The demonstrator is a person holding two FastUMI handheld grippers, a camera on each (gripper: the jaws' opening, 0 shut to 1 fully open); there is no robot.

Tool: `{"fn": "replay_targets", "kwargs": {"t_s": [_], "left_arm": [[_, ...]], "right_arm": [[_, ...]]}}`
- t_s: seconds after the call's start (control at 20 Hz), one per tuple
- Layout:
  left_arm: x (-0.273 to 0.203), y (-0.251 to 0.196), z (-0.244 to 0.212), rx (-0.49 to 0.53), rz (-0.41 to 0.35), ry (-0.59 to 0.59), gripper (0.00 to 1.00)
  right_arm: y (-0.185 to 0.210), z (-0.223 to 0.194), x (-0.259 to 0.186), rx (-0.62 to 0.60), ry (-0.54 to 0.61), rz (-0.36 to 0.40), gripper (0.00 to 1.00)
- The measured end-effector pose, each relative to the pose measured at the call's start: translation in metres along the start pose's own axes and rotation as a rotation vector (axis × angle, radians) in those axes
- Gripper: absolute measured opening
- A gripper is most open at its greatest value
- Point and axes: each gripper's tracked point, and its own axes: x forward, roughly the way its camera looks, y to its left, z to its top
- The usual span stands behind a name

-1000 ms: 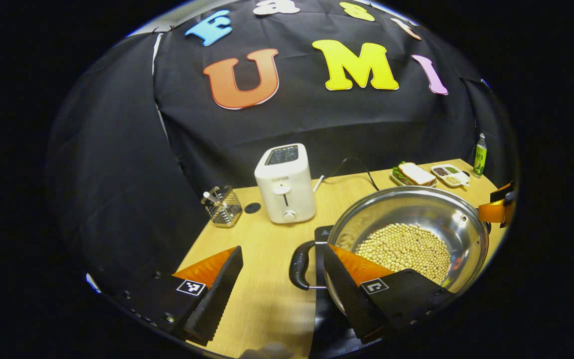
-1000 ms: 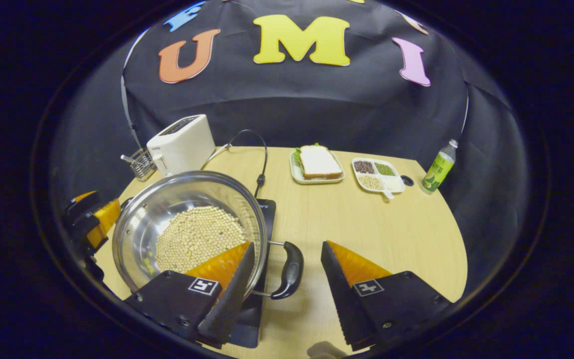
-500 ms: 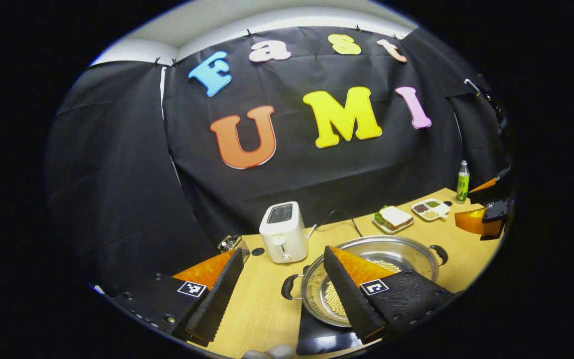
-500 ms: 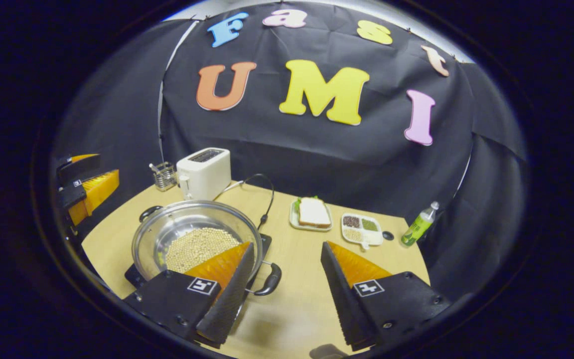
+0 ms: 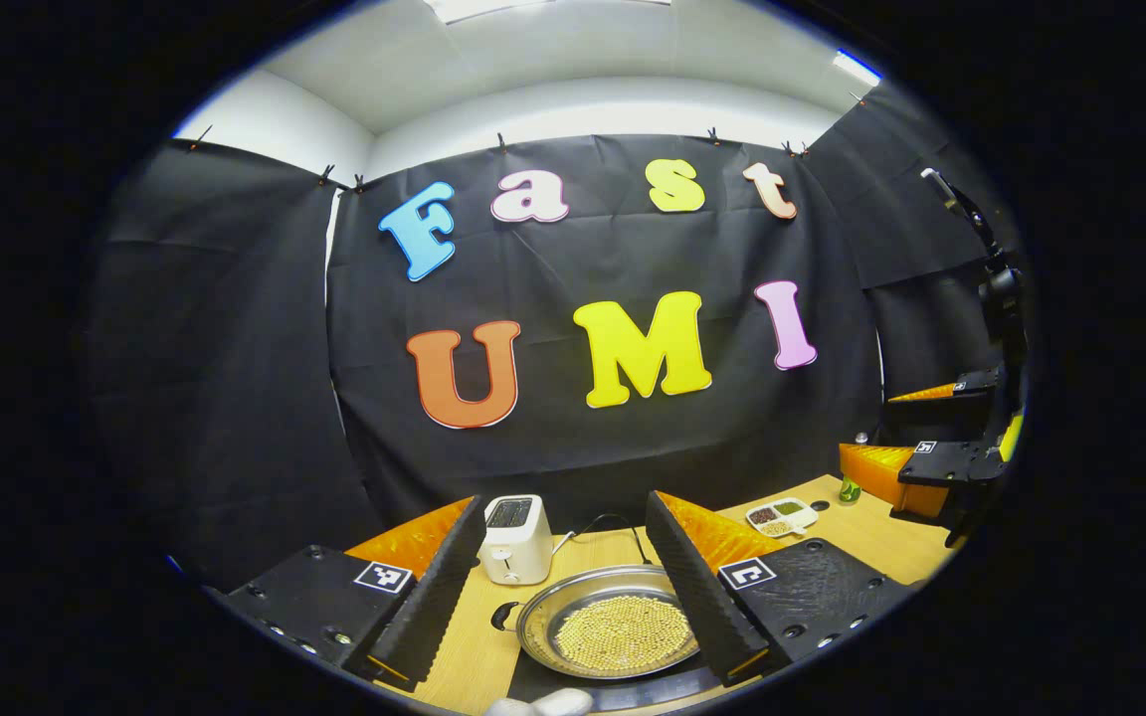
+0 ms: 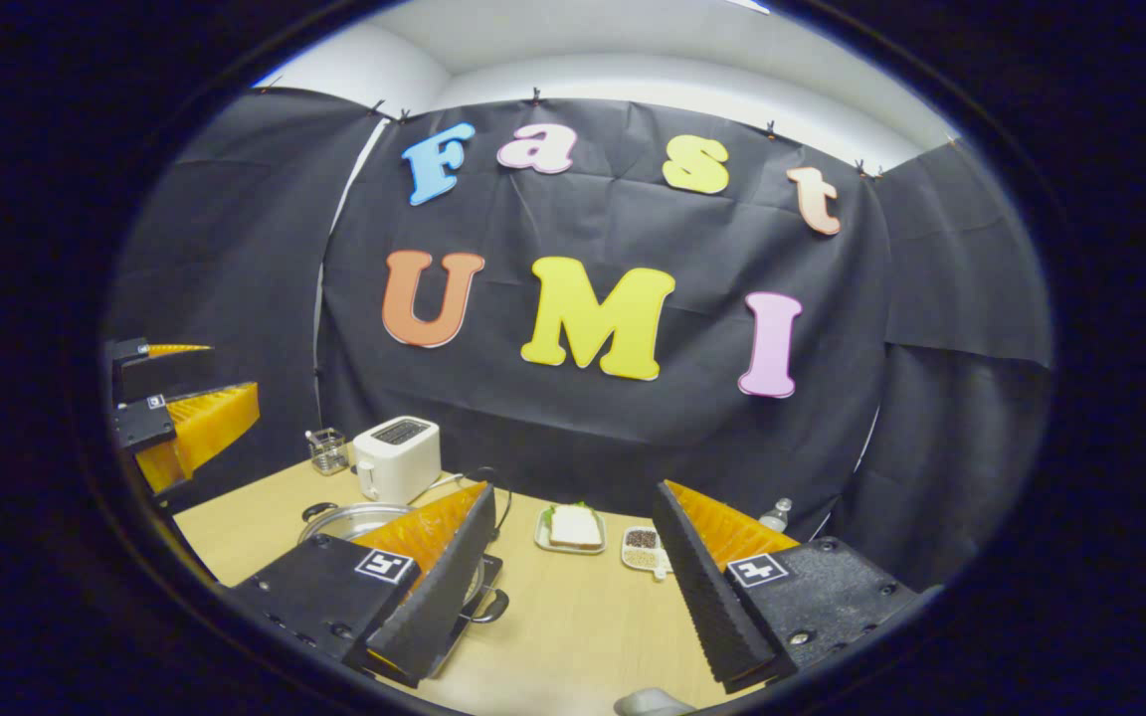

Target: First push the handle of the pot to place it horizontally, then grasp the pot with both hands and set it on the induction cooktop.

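Both grippers have pulled up and back from the pot within the last second, so the pot now looks small and low between their fingers and the white ceiling shows above the black cloth wall.

Nearest in the left gripper view, the left gripper hangs with its fingers spread wide and nothing between them. Just beyond them the steel pot sits on the black induction cooktop, its bottom covered with pale soybeans and one black side handle sticking out level over the wooden table. Behind the pot stands the white toaster, with a black cable looping beside it. To the right of the pot, farther back, lies a small divided dish of grains.

In the right gripper view, the right gripper is likewise wide open and empty, held above the table to the right of the pot. The pot's near handle pokes out past the left finger. Beyond the pot are the toaster and a wire utensil holder; to the pot's right sits a plate with a sandwich, then the divided dish and a bottle at the wall.
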Motion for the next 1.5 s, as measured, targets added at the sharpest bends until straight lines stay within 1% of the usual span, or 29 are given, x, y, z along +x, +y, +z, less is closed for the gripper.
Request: {"fn": "replay_targets", "kwargs": {"t_s": [0.2,0.35,0.45,0.55,0.7,0.9,1.1,1.45,1.5], "left_arm": [[-0.011,-0.018,0.031,-0.040,0.008,-0.040,0.96],[-0.019,-0.039,0.051,-0.064,-0.009,-0.060,0.96],[-0.021,-0.051,0.057,-0.071,-0.026,-0.051,0.96],[-0.024,-0.061,0.061,-0.080,-0.036,-0.050,0.96],[-0.028,-0.071,0.064,-0.086,-0.043,-0.051,0.96],[-0.030,-0.074,0.066,-0.087,-0.042,-0.052,0.96],[-0.033,-0.069,0.068,-0.095,-0.027,-0.050,0.96],[-0.038,-0.070,0.069,-0.103,-0.048,-0.040,0.96],[-0.039,-0.068,0.070,-0.104,-0.050,-0.042,0.96]], "right_arm": [[-0.036,0.024,-0.025,0.041,-0.038,-0.039,1.00],[-0.054,0.042,-0.044,0.083,-0.083,-0.055,1.00],[-0.071,0.051,-0.057,0.101,-0.109,-0.084,1.00],[-0.080,0.060,-0.070,0.119,-0.132,-0.094,1.00],[-0.098,0.064,-0.084,0.109,-0.138,-0.132,1.00],[-0.104,0.061,-0.088,0.136,-0.117,-0.137,1.00],[-0.105,0.066,-0.096,0.118,-0.119,-0.143,0.99],[-0.104,0.071,-0.105,0.134,-0.119,-0.150,1.00],[-0.103,0.071,-0.106,0.129,-0.117,-0.152,0.99]]}}
